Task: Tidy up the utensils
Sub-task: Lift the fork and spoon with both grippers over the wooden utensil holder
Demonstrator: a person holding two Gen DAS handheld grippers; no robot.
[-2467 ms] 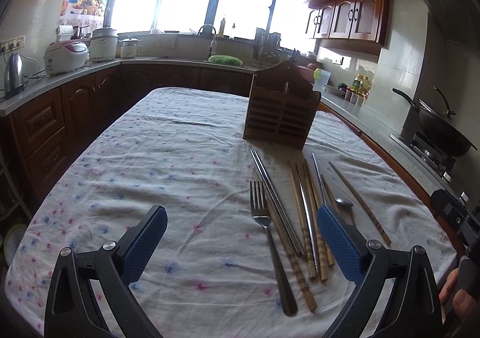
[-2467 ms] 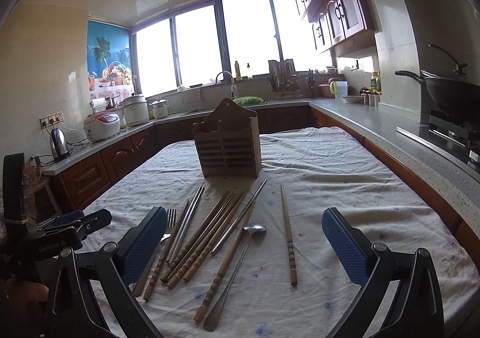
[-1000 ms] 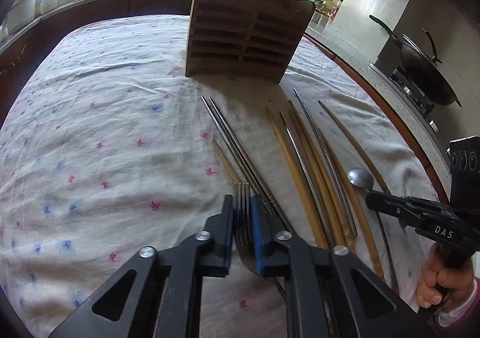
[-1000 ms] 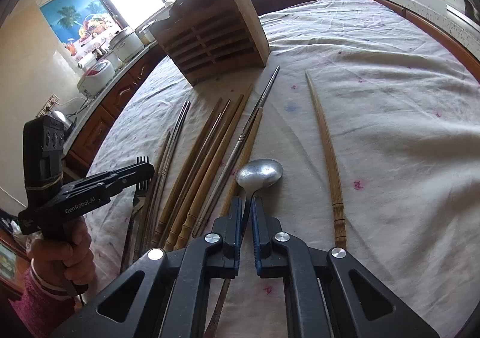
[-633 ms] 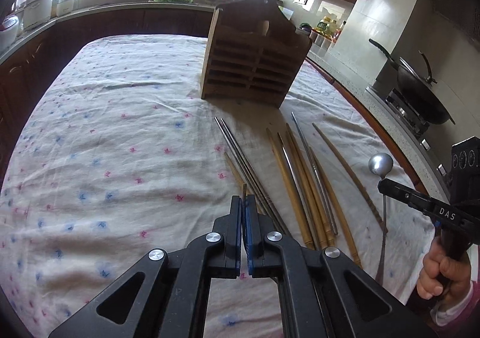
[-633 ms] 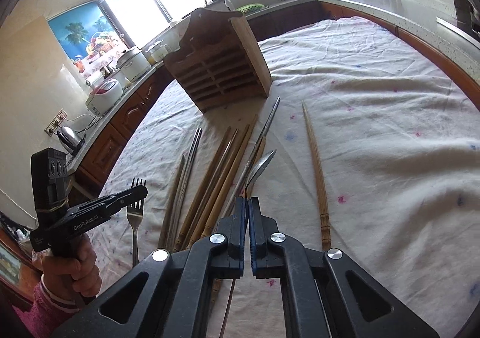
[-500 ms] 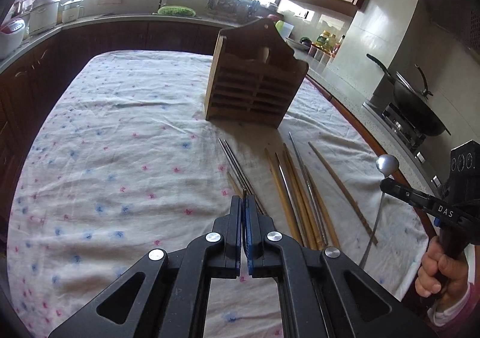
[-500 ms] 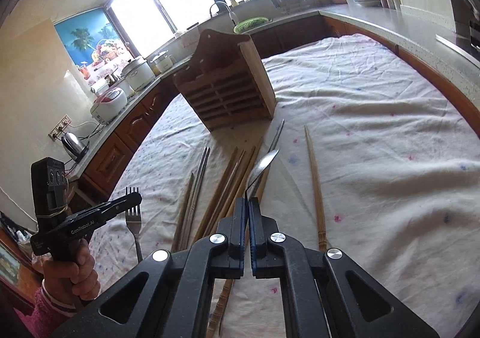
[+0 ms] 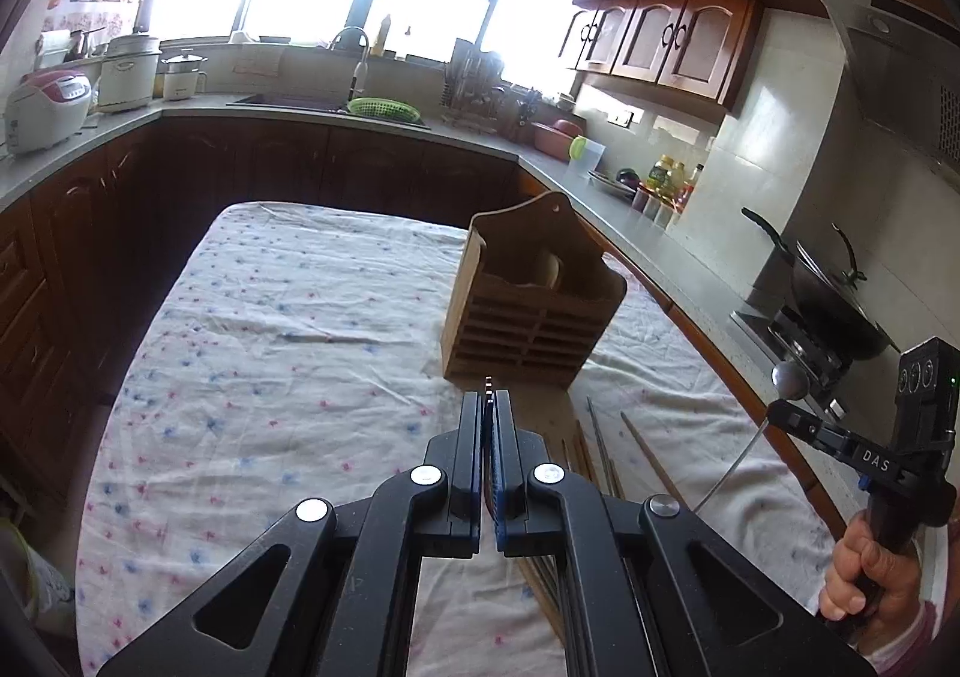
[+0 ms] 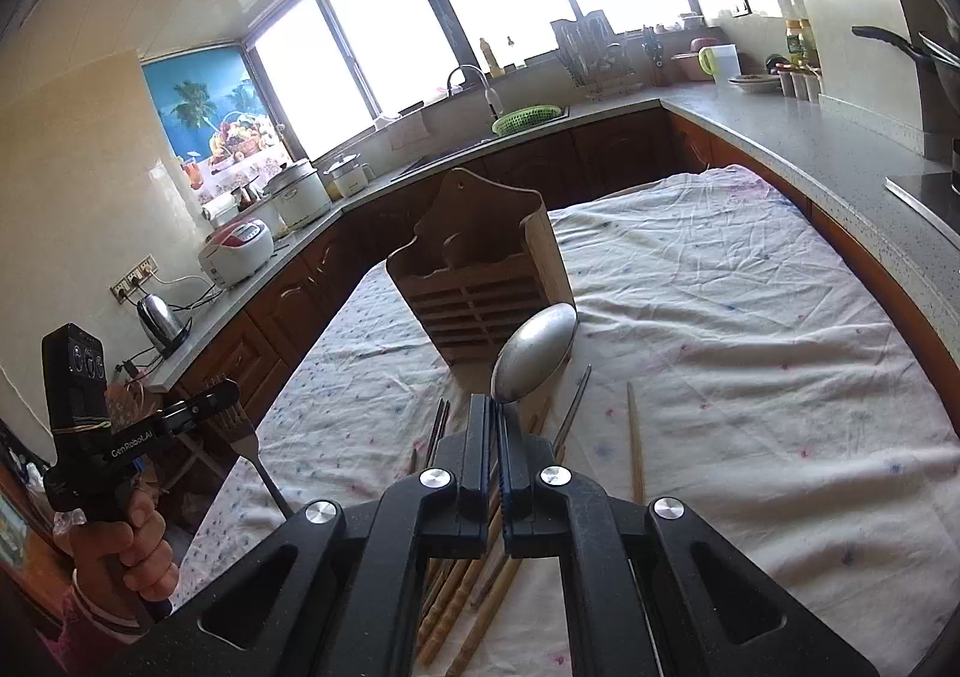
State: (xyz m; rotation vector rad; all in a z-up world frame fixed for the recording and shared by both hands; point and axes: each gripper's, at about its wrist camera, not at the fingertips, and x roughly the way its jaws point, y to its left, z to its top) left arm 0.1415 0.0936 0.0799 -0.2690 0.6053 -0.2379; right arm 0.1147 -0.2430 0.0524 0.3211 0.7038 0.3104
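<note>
The left gripper (image 9: 488,407) is clamped on a fork (image 10: 240,431), tines up, lifted clear of the tablecloth (image 9: 270,329). The right gripper (image 10: 495,413) pinches a metal spoon (image 10: 534,350) by its handle, bowl raised. Chopsticks (image 10: 462,581) lie on the cloth on the near side of the wooden utensil holder (image 9: 528,305), which stands upright beyond them.

A green basket (image 10: 526,117) sits beside the sink tap (image 10: 474,84) on the counter. Left of the tap stand a white rice cooker (image 10: 237,251) and a steel kettle (image 10: 161,318) (plugged in); right of it, a dark wok (image 9: 831,296).
</note>
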